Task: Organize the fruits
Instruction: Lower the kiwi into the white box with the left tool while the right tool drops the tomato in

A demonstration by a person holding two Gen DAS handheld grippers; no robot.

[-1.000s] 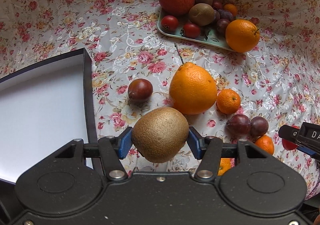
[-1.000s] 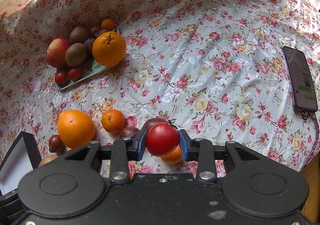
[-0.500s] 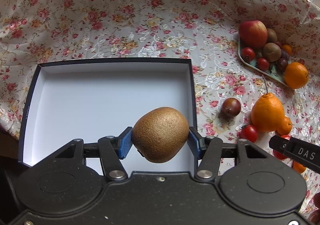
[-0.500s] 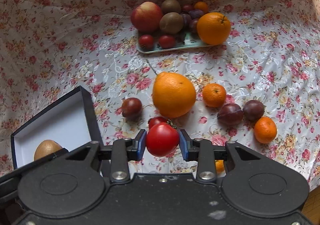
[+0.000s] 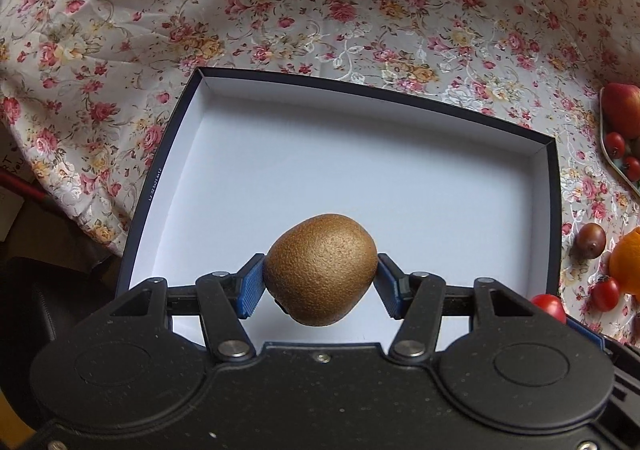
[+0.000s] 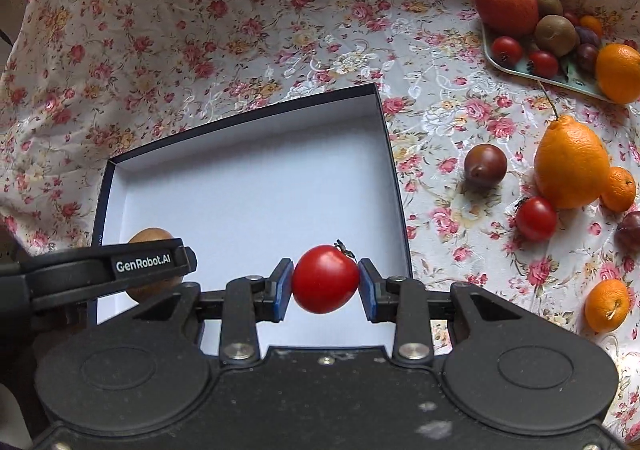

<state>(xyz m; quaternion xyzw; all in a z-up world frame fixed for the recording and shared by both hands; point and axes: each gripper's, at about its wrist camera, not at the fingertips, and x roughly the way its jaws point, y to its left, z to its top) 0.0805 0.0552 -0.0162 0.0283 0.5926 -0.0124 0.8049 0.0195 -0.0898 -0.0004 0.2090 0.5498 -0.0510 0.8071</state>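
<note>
- Your left gripper (image 5: 320, 284) clamps the kiwi (image 5: 321, 269) between its fingers, over the box (image 5: 348, 169).
- Your right gripper (image 6: 325, 284) grips a tomato (image 6: 325, 278) above that box's white floor.

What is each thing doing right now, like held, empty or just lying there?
Kiwi: held in the left gripper, above the box.
Tomato: held in the right gripper, above the box.
Box: open, nothing lying in it.
Tray: piled with fruit.
Big orange: lying loose on the cloth.
</note>
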